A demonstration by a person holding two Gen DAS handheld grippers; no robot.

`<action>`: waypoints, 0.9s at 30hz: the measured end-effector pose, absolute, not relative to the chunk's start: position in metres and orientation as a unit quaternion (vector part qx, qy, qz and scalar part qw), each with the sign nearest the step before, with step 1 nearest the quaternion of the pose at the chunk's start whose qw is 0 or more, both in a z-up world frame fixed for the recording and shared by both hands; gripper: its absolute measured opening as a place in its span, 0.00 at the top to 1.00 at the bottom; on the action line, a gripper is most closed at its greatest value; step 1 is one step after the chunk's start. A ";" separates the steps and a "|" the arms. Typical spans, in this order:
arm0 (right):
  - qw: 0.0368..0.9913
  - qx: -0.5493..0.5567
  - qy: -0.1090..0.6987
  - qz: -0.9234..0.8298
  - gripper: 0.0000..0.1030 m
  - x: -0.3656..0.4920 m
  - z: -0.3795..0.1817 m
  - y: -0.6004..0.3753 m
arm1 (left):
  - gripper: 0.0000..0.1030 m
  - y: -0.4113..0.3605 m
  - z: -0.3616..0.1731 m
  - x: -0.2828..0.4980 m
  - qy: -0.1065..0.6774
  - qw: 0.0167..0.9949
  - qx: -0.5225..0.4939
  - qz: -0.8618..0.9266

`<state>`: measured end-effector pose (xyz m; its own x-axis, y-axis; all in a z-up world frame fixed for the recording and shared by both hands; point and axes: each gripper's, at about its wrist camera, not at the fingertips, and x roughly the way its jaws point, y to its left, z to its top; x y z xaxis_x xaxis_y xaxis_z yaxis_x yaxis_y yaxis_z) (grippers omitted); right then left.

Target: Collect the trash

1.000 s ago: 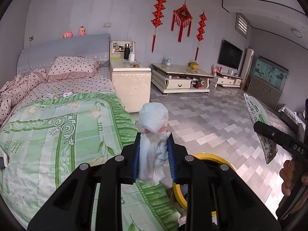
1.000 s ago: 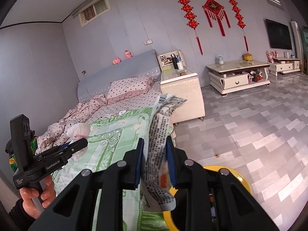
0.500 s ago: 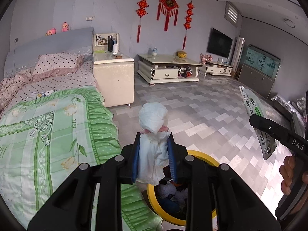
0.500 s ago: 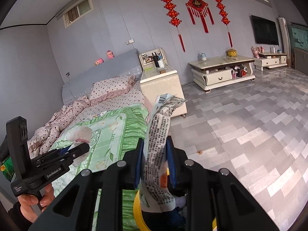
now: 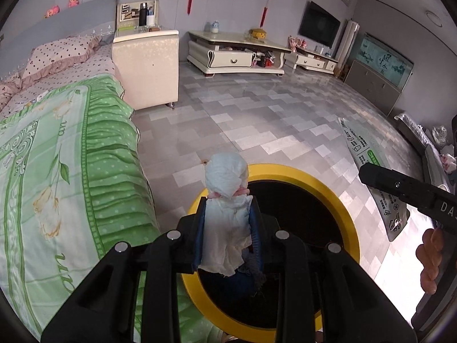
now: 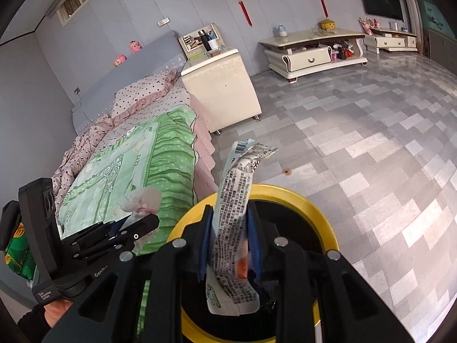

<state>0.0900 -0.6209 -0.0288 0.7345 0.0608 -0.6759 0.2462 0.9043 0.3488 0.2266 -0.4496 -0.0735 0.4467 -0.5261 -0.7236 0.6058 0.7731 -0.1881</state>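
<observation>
My left gripper (image 5: 227, 208) is shut on a crumpled white tissue wad (image 5: 225, 177), held just over the near left rim of a yellow-rimmed trash bin (image 5: 337, 200) with a dark inside. In the right wrist view my right gripper (image 6: 230, 217) is shut on a long printed snack wrapper (image 6: 234, 200) that stands upright over the bin's rim (image 6: 314, 208). The same view shows the left gripper (image 6: 142, 223) at the left with the tissue (image 6: 144, 198) in it. At the right edge of the left wrist view, the right gripper's finger (image 5: 400, 188) pinches the wrapper (image 5: 368, 154).
A bed with a green quilt (image 5: 57, 157) runs close along the bin's left side. A cream nightstand (image 5: 145, 65) stands beyond it, and a low TV cabinet (image 5: 234, 54) lines the far wall. Grey tiled floor (image 5: 271, 114) spreads to the right of the bin.
Both grippers have come down and tipped forward, away from the bed and over the bin. The bin's mouth now fills the lower part of both views. Each grip has held.
</observation>
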 end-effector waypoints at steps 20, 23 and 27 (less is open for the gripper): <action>0.907 0.211 0.356 -0.079 0.56 0.087 -0.030 -0.622 | 0.40 -0.418 -0.073 0.229 0.409 0.854 0.016 -0.322; 0.908 0.210 0.355 -0.079 0.56 0.086 -0.028 -0.616 | 0.40 -0.404 -0.068 0.229 0.405 0.858 0.009 -0.315; 0.911 0.203 0.353 -0.071 0.56 0.086 -0.023 -0.602 | 0.40 -0.382 -0.059 0.227 0.397 0.867 0.004 -0.303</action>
